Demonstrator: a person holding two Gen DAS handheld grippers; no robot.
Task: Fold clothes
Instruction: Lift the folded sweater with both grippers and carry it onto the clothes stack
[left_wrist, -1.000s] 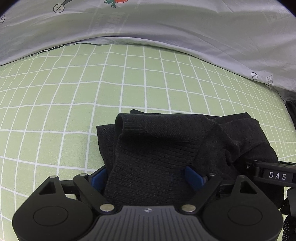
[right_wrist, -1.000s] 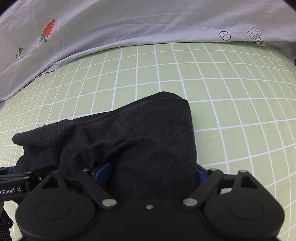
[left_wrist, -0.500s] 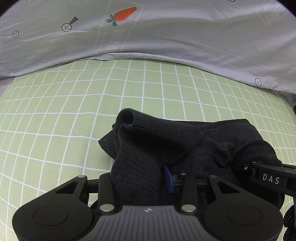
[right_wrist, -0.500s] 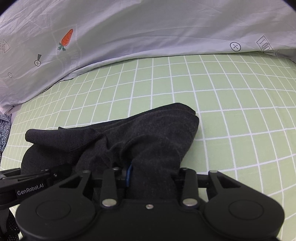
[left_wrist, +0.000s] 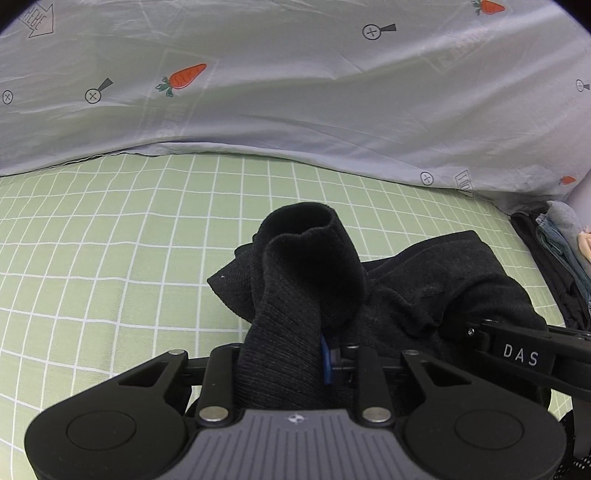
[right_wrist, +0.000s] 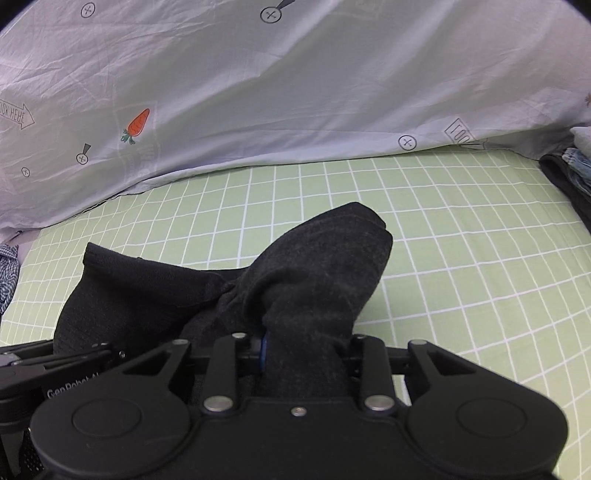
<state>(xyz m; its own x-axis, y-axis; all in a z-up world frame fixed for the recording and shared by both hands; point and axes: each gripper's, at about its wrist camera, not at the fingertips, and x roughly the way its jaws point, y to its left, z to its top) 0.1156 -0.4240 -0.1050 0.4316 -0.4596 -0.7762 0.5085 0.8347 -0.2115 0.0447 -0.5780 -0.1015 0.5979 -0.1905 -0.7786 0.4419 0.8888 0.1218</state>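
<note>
My left claw (left_wrist: 280, 363) is pressed together on a bunched fold of the black knit (left_wrist: 424, 291); the fabric rises from between the fingers and rolls over into a rounded hump above them. My right claw (right_wrist: 303, 350) is likewise pinched on the knit (right_wrist: 317, 266), with a blue pad just visible against the cloth. Each claw holds a separate edge so that, as I judge it, the garment can be raised and laid over itself as one fold. The knit sags between the two grips and its lower part lies on the green checked sheet (left_wrist: 110, 258), near the sheet's front edge. Behind the sheet hangs a grey cloth (left_wrist: 295, 92) printed with carrots. At the sheet's right edge sits a stack of clothes (left_wrist: 561, 251), probably folded items already set aside. At the sheet's left edge a blue checked fabric (right_wrist: 7, 273) shows partly.
</note>
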